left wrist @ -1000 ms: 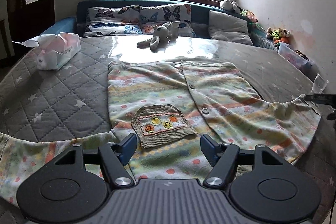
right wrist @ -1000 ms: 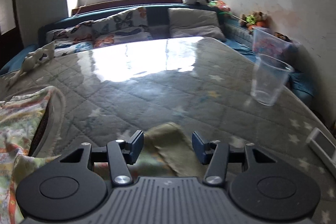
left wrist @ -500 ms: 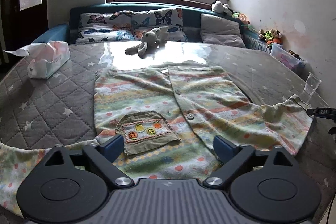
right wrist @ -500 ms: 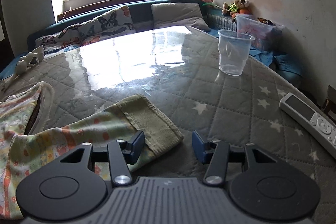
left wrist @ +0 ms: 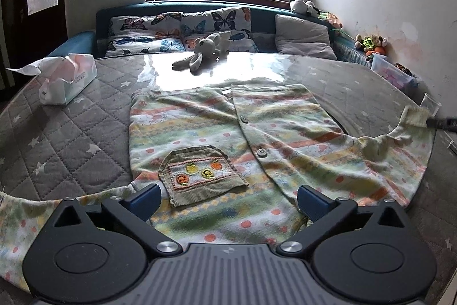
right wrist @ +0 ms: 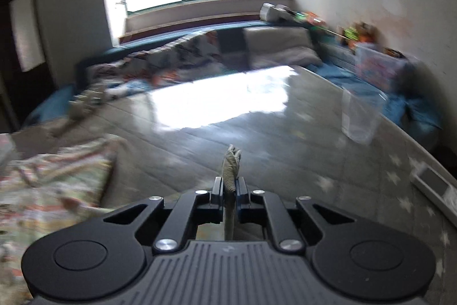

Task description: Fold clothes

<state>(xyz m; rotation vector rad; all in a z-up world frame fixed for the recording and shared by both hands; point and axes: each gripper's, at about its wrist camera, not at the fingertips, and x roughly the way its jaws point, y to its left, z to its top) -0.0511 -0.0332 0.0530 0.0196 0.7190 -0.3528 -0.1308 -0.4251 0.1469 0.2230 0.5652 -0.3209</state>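
Right wrist view shows the right gripper with jaws pinching the cardigan cuff; carry it smoothly over the body spread on the quilted surface. Left gripper jaws spread wide near the hem

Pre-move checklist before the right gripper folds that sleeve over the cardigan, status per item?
1. Right gripper shut on the sleeve cuff: ok, ribbed fabric is pinched between the closed fingers.
2. Cuff lifted off the table: ok, the left wrist view shows it raised.
3. Left gripper free: ok, open, holding nothing, over the hem.
4. Cardigan body flat: ok, spread out and buttoned, pocket showing.
5. Plastic cup clear of the sweep: cannot tell, it stands right of the cuff and the right wrist view is blurred.
6. Other sleeve laid out: cannot tell, mostly hidden behind the left gripper.
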